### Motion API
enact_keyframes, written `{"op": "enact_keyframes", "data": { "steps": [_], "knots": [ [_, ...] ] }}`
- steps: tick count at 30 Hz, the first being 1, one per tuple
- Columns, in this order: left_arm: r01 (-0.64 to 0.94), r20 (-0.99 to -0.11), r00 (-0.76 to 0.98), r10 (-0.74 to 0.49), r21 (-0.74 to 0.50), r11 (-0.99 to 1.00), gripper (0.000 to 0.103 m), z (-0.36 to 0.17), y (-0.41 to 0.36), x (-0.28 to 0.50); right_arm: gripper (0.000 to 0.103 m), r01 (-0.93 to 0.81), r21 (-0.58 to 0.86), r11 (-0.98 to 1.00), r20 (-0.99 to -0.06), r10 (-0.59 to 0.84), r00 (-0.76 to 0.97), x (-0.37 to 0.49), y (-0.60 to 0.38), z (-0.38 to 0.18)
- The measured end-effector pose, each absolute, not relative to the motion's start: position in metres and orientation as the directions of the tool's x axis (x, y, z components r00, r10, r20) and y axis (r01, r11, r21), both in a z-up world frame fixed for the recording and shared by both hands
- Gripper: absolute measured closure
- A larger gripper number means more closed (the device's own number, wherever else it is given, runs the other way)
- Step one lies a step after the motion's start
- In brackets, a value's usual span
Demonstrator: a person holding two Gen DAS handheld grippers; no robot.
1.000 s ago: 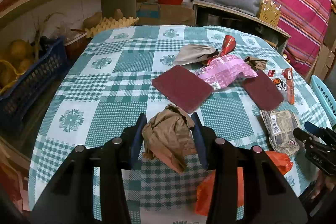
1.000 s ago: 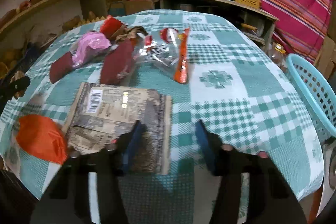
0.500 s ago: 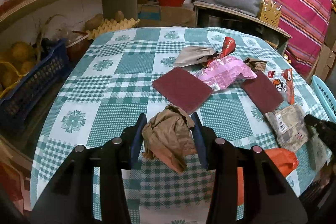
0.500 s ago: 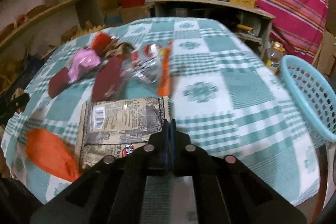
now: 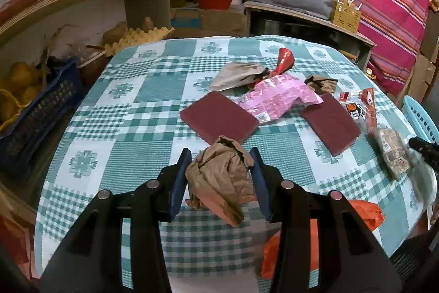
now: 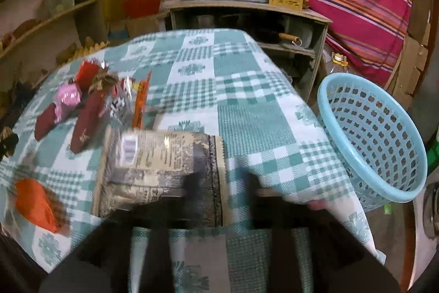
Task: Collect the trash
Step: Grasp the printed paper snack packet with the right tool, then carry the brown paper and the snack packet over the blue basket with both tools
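the crumpled brown paper wad (image 5: 219, 177) is gripped between the blue pads of the left gripper (image 5: 221, 177), above the green checked tablecloth (image 5: 131, 111); the right gripper (image 6: 219, 183) is blurred, jaws opening, nothing seen clamped, beside the printed beige wrapper (image 6: 162, 169); the light blue plastic basket (image 6: 376, 139) is seen off the table's edge.

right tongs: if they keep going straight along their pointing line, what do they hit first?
Probably the printed beige wrapper lying flat on the checked tablecloth, just ahead of the right tongs. Their jaws are opening, nothing visibly between them; motion blur leaves depth uncertain.
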State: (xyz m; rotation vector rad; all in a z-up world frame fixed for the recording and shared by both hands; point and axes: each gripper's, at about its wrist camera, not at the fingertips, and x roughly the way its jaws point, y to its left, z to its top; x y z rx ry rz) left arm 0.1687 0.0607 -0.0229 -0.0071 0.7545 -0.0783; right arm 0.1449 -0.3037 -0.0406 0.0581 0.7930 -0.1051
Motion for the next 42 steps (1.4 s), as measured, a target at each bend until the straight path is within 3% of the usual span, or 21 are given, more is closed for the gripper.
{"op": "enact_keyframes", "data": {
  "steps": [1, 10, 12, 16, 27, 42],
  "knots": [
    [0.070, -0.685, 0.725, -0.074, -0.034, 0.997, 0.061, -0.023, 0.059, 0.169, 0.031, 0.115, 0.011, 0.993, -0.710, -0.073, 0.701, 0.143, -0.302, -0.042],
    [0.073, -0.692, 0.718, -0.070, -0.025, 0.997, 0.061, -0.027, 0.055, 0.169, 0.037, 0.115, 0.012, 0.993, -0.744, -0.068, 0.665, 0.149, -0.299, -0.065],
    [0.068, -0.695, 0.716, -0.067, -0.026, 0.997, 0.061, -0.028, 0.056, 0.170, 0.053, 0.081, 0.023, 0.996, -0.742, -0.037, 0.669, 0.150, -0.294, -0.064],
    [0.062, -0.698, 0.713, -0.068, -0.034, 0.997, 0.061, -0.029, 0.055, 0.172, 0.101, 0.093, -0.054, 0.994, -0.735, -0.103, 0.670, 0.151, -0.288, -0.062],
    [0.094, -0.676, 0.735, -0.060, 0.014, 0.995, 0.061, -0.010, 0.026, 0.170, 0.102, 0.117, 0.102, 0.988, -0.669, -0.019, 0.743, 0.135, -0.328, -0.033],
    [0.183, -0.612, 0.776, -0.150, -0.008, 0.983, 0.061, 0.032, -0.073, 0.171, 0.102, 0.102, 0.184, 0.978, -0.551, 0.017, 0.834, 0.113, -0.407, 0.027]
  ]
}}
